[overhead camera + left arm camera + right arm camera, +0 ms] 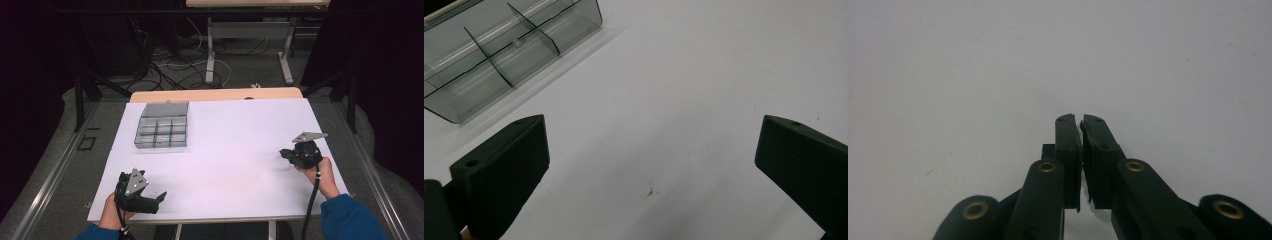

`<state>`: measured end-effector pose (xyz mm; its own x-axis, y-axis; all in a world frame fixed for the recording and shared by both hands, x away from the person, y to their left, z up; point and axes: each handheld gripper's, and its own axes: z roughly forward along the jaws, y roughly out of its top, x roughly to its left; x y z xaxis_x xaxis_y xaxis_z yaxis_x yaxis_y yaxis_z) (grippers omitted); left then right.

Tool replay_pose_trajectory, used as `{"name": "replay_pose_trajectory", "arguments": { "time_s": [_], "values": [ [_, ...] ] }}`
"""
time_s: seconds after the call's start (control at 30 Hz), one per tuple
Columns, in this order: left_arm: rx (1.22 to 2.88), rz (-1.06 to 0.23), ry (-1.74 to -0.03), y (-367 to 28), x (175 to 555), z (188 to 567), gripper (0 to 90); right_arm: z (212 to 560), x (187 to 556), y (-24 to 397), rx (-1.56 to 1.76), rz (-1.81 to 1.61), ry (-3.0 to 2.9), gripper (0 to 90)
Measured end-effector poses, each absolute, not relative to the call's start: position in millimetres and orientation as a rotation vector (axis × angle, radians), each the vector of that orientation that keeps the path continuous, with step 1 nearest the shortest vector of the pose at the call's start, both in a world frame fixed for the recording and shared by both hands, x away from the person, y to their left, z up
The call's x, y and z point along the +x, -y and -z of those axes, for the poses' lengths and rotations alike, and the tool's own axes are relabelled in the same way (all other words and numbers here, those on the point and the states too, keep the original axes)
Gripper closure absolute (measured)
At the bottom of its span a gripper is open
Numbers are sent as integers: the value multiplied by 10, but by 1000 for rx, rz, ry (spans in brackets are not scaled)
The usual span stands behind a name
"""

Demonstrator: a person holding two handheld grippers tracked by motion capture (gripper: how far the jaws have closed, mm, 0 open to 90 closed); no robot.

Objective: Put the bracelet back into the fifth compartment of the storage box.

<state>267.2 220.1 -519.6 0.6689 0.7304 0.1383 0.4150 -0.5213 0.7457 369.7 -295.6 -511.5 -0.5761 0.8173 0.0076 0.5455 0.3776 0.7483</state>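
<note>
In the high view we see a table [240, 150] covered in white, with a clear plastic organizer box [163, 126] in the upper left part of its surface, divided into small compartments, its lid standing open at the back. We can't tell whether anything lies in the compartments. The left gripper [161, 197] sits at the lower left of the frame, held in the left hand [112, 212] near the table's front edge. In the left gripper view its jaws stand wide apart over bare table, released, with the box [509, 50] at the upper left. The right gripper [284, 154] is at the right of the frame, held by the right hand [322, 175]. In the right gripper view its jaws are pressed together, clenched on nothing we can make out.
</note>
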Motion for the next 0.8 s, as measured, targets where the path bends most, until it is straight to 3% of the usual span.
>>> {"name": "replay_pose_trajectory", "arguments": {
  "time_s": [0.8],
  "values": [
    [2173, -584, -877, -2198, 2671, 5203, 7, 4924, 3653, 2926, 1177, -1117, -2217, 863]
  ]
}}
